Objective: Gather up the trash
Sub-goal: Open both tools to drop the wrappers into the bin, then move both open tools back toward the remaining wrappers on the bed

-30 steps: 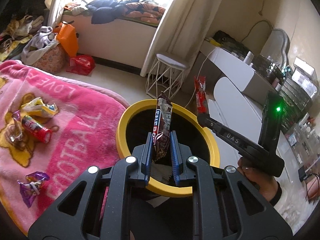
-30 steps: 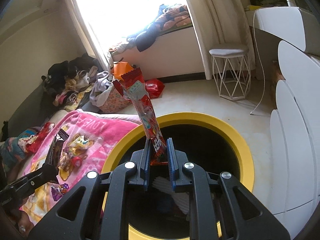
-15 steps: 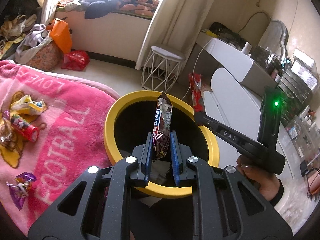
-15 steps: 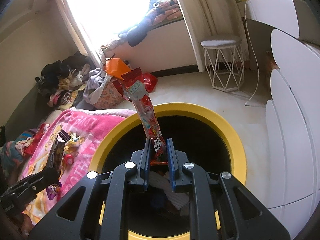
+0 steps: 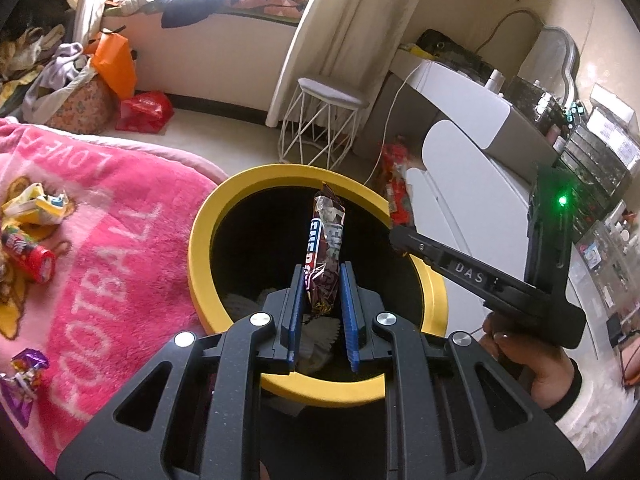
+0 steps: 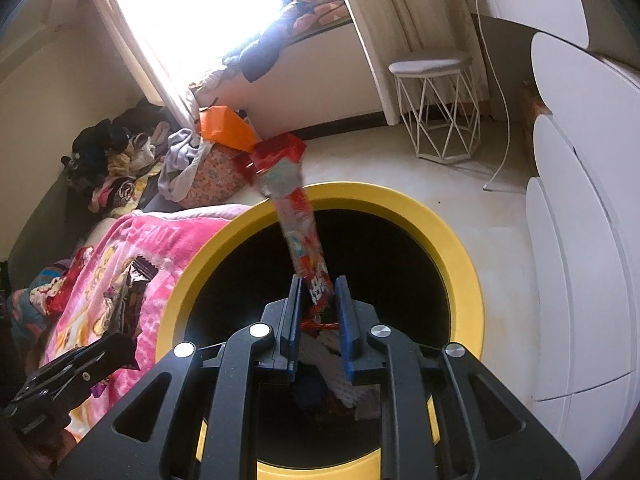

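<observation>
Two wrappers poised over the yellow-rimmed bin (image 5: 204, 224) for dropping: left tongs (image 5: 322, 280) clamped on the brown wrapper (image 5: 325, 248), right tongs (image 6: 318, 292) opening around the red wrapper (image 6: 298, 216).

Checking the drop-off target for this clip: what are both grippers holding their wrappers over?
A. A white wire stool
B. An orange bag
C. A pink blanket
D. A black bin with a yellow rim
D: the left gripper with its dark snack wrapper and the right gripper with its red wrapper both sit above the bin opening.
</observation>
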`<state>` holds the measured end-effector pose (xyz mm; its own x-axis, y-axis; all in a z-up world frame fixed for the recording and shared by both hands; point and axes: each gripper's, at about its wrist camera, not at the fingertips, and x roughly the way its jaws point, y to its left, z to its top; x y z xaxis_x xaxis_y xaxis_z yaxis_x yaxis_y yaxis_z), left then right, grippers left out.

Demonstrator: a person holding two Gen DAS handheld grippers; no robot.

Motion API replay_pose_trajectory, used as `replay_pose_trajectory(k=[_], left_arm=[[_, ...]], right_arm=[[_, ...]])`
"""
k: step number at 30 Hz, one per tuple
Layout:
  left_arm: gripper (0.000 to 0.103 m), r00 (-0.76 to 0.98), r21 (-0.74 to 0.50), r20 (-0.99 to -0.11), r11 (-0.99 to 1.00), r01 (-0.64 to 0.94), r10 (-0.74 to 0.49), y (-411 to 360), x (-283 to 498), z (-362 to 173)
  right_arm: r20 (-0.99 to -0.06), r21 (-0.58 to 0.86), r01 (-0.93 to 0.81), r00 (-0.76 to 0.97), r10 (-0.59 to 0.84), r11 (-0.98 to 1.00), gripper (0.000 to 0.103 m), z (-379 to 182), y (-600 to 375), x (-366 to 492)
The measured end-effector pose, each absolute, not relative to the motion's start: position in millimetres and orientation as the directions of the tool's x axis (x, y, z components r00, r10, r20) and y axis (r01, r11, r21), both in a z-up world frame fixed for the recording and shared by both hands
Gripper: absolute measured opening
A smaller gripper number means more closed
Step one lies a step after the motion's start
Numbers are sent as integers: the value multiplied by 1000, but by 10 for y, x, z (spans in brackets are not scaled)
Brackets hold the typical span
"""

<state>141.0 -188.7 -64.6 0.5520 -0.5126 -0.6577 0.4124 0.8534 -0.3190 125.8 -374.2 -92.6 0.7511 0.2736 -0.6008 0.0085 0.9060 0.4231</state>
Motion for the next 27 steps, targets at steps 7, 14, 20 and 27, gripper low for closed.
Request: replay_pose_trajectory(k=[7, 14, 20, 27], left_arm=[[24, 550, -320, -663, 856, 406, -508, -1940, 1470, -680], [79, 594, -319, -650, 879, 353, -474, -1787, 1389, -618], [92, 652, -292, -626, 904, 311, -427, -1607, 1321, -492], [92, 733, -225, -582, 936, 270, -351, -1426, 1224, -304]], right_arm=[[-609, 431, 33, 748, 264, 902, 25, -937, -3767, 1254], [-599, 436, 73, 767, 229, 897, 51, -921, -3841, 1209], [-588, 421, 64, 778, 219, 905, 56, -871, -3806, 1181], [-538, 387, -9, 810, 233, 922, 65, -697, -3634, 1134]])
